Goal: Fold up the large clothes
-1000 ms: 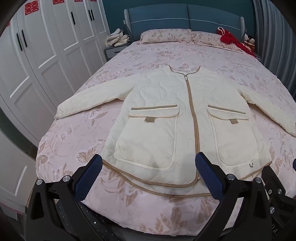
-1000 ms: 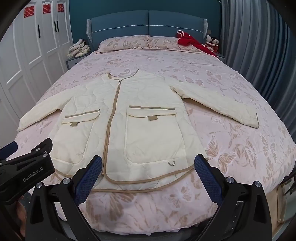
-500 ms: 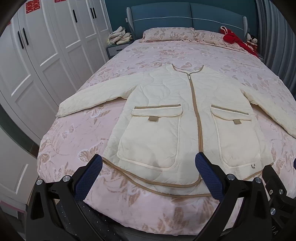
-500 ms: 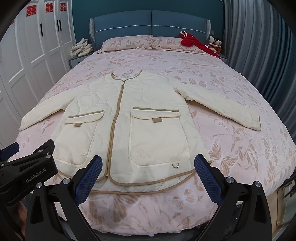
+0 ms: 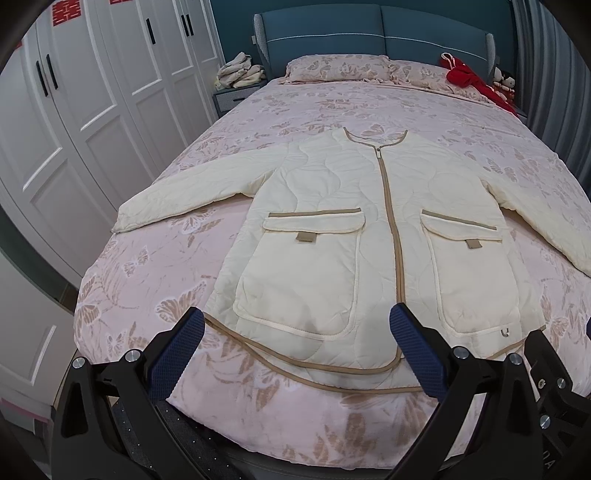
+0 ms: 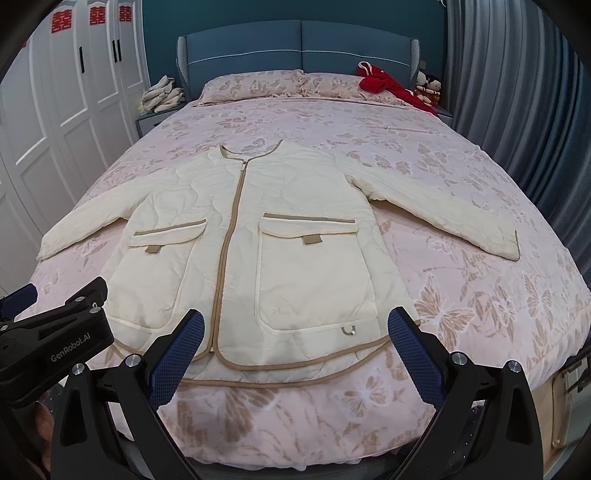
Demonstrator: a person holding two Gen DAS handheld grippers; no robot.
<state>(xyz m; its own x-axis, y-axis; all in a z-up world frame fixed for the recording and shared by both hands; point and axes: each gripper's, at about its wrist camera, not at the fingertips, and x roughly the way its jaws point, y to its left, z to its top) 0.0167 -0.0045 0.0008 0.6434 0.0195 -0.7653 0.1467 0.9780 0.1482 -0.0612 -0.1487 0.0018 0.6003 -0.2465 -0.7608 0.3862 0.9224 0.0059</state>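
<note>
A cream quilted jacket [image 5: 332,221] [image 6: 266,229] lies flat and face up on the bed [image 5: 155,266] [image 6: 480,288]. Its zip is closed, and both sleeves spread out to the sides. Its collar points toward the headboard [image 5: 369,33] [image 6: 295,44], and its brown-edged hem lies near the foot edge of the bed. Two large pockets with brown flaps sit on the front, one on each side of the zip.

The left tool [image 5: 295,343] hovers at the foot of the bed, just before the jacket hem. Its blue fingers [image 5: 177,354] stand wide apart and hold nothing. One finger is seen over the bed cover beside the jacket's side edge, the other over the low end of the zip. I cannot tell if they touch the cloth.

The right tool [image 6: 291,343] is also wide open and empty, near the hem on the other half of the jacket. Its fingers [image 6: 413,354] frame the lower pocket with a small metal ring. In the right wrist view, the black body of the left tool [image 6: 55,339] shows at the left edge, beside the jacket.

Past the jacket, two pillows [image 5: 332,68] [image 6: 251,83] lie against the headboard, with a red garment [image 5: 469,77] [image 6: 391,83] near them. A white wardrobe [image 5: 74,110] [image 6: 55,122] stands along one side of the bed, and a grey curtain [image 6: 517,92] hangs on the other side.
</note>
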